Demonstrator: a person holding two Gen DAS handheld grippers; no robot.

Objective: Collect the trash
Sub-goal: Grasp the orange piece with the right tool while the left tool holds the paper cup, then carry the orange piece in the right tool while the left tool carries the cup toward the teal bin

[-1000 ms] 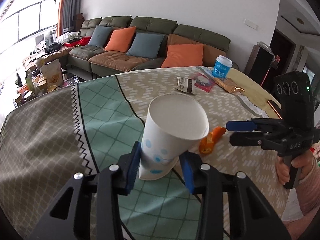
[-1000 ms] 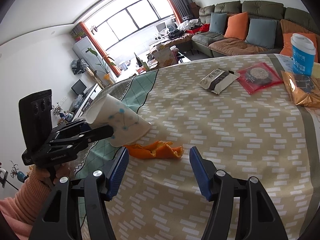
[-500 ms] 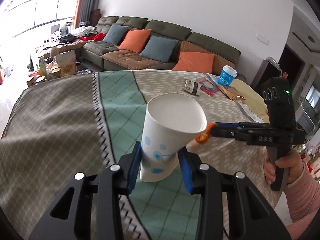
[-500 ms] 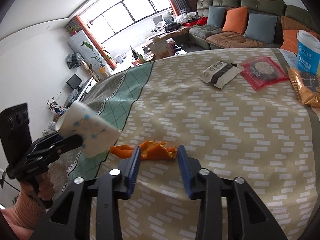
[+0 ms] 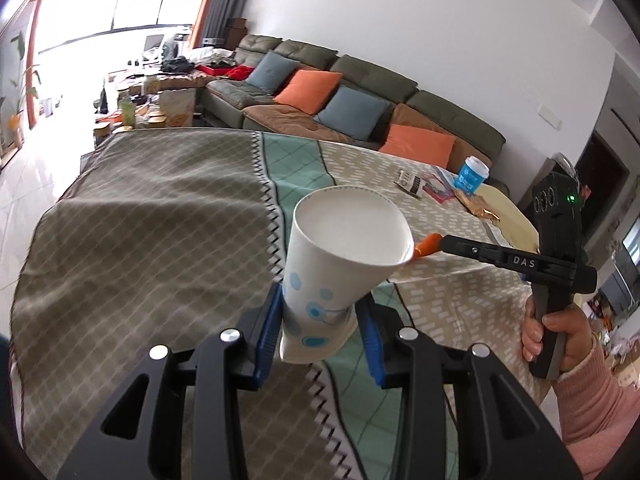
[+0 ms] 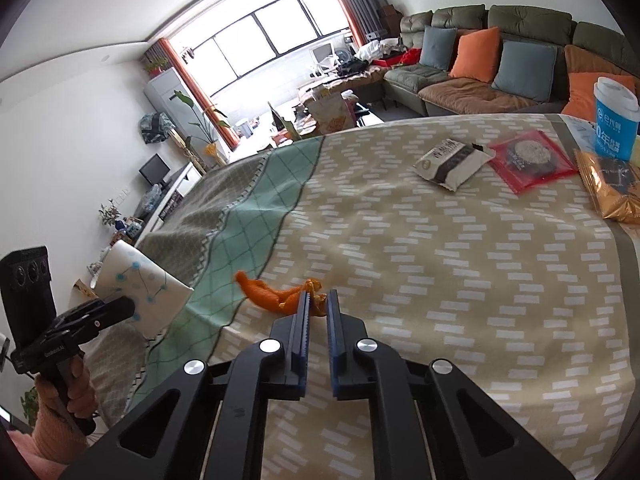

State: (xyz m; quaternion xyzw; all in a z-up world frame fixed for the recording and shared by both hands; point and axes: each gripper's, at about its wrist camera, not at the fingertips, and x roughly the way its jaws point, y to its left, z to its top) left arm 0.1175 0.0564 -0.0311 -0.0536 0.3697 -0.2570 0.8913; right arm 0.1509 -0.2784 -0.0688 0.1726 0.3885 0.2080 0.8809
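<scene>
My left gripper (image 5: 320,332) is shut on a white paper cup (image 5: 340,264) with blue dots, held tilted above the table's near edge; the cup also shows in the right wrist view (image 6: 140,292). An orange peel (image 6: 276,296) lies on the beige patterned tablecloth (image 6: 440,272). My right gripper (image 6: 318,300) has its jaws closed to a narrow gap on the peel's right end. In the left wrist view the peel's tip (image 5: 426,245) shows at the right gripper's fingers, just past the cup's rim.
At the table's far side lie a white-and-black snack packet (image 6: 452,162), a red packet (image 6: 528,160), a golden wrapper (image 6: 612,188) and a blue lidded cup (image 6: 614,120). A sofa with cushions (image 5: 340,100) stands beyond the table.
My right gripper's jaws have closed from wide open onto the orange peel. My left gripper has drawn back toward the table's near edge with the cup.
</scene>
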